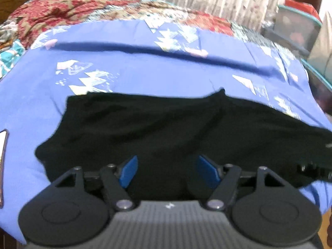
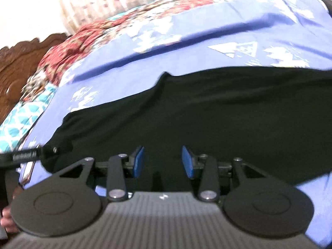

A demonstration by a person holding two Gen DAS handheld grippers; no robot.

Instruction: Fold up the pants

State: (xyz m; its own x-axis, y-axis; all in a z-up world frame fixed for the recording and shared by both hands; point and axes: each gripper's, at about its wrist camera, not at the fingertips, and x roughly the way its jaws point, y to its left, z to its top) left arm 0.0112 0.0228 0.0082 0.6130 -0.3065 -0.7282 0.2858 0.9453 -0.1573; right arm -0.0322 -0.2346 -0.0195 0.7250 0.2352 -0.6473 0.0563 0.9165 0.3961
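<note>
Left claw (image 1: pixel 167 171): jaws wide, nothing gripped. Right claw (image 2: pixel 162 161): jaws apart, narrower, nothing gripped. Both poised over black pants (image 1: pixel 166 124), spread flat on blue patterned bedsheet (image 1: pixel 145 70). Floral blanket (image 1: pixel 51 14) bunched beyond.

Each camera is sitting just behind its own hand-held gripper, looking forward and downward along the fingers at close range. The left hand-held gripper (image 1: pixel 167 171) is facing the near edge of the black pants (image 1: pixel 166 128) on the bed (image 1: pixel 145 70); the right hand-held gripper (image 2: pixel 162 161) is facing the same pants (image 2: pixel 207 114) from a tilted angle. Both views are sharing the pants, the blue bedspread and the patterned blanket (image 1: pixel 51 10) beyond.
</note>
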